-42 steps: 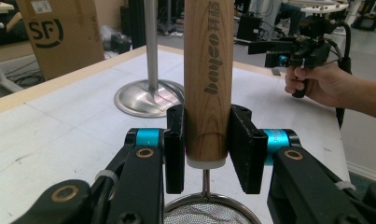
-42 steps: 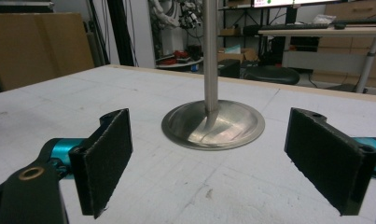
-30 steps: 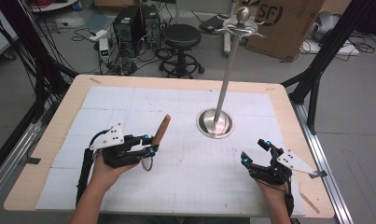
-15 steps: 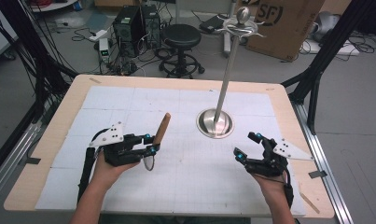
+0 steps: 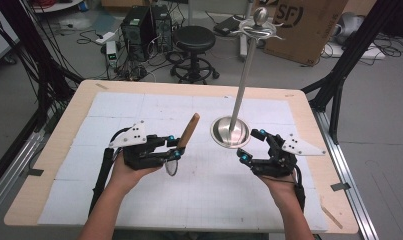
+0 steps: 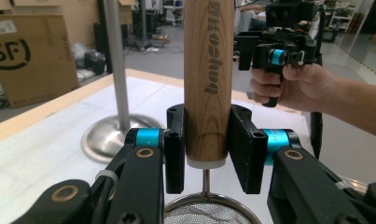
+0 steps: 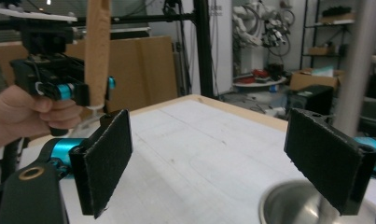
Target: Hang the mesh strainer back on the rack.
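1. The left gripper (image 5: 175, 150) sits at lower left of centre in the high view, held in the person's left hand (image 5: 126, 172); its fingers (image 6: 175, 149) are pinching the wooden handle (image 5: 189, 131) of a strainer.
2. In the left gripper view the handle (image 6: 208, 88) stands upright between the two black fingers, pressed on both sides, with dark lettering running along the wood and a pale cap at its lower end.
3. Below that cap a thin wire leads down to the strainer's mesh bowl (image 6: 208, 213) at the bottom edge of the frame — only its rim and a little mesh show.
4. In the high view the handle tilts up and to the right above the white tabletop (image 5: 139, 110), and the bowl (image 5: 172, 166) hangs just under the gripper.
5. The right gripper (image 5: 252, 144) is at lower right of centre in the high view, held in the right hand (image 5: 279, 182); its fingers (image 7: 106, 161) are spread wide with nothing between them.
6. A metal stand (image 5: 230, 132) — round shiny base, tall thin pole, hooked top — rises at centre of the high view, between the two grippers and just beside the right one's tips.
7. In the right gripper view the stand's base (image 7: 288, 207) lies at lower right, its pole (image 7: 358, 70) passing behind the right-hand finger.
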